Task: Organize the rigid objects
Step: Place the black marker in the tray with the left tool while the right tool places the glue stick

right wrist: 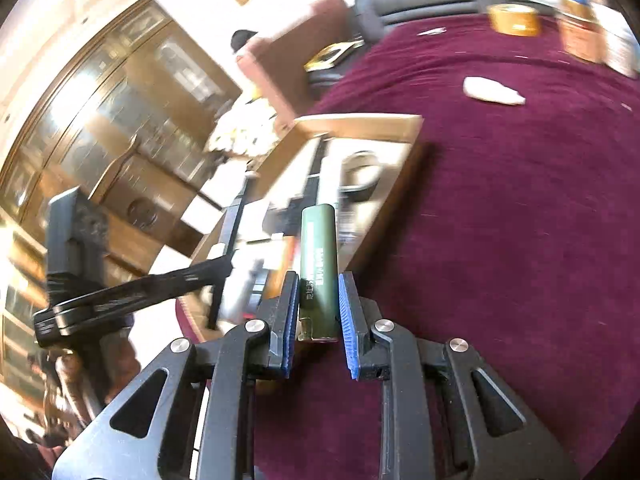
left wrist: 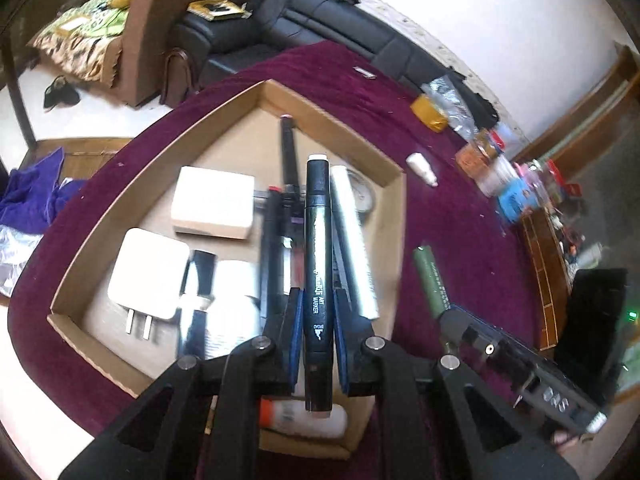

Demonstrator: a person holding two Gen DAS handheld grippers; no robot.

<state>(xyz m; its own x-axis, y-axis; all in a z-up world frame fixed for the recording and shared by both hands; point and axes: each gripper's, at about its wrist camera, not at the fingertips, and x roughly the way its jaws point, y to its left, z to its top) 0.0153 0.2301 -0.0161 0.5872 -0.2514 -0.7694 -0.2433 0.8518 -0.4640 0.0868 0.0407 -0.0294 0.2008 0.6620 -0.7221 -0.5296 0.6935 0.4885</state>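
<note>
Right now my left tool pinches a black art marker above the shallow cardboard tray on the maroon-covered desk. My right tool pinches a dark green cylindrical lighter beside the tray's rim. Dropping either could knock the crowded pens askew; the white plug charger side is full, but there's open cloth right of the tray.

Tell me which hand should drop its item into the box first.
Left. The left gripper holds the black marker already above the cardboard box. The right gripper holds the green tube at the box's outer edge, mostly over the maroon cloth.
</note>
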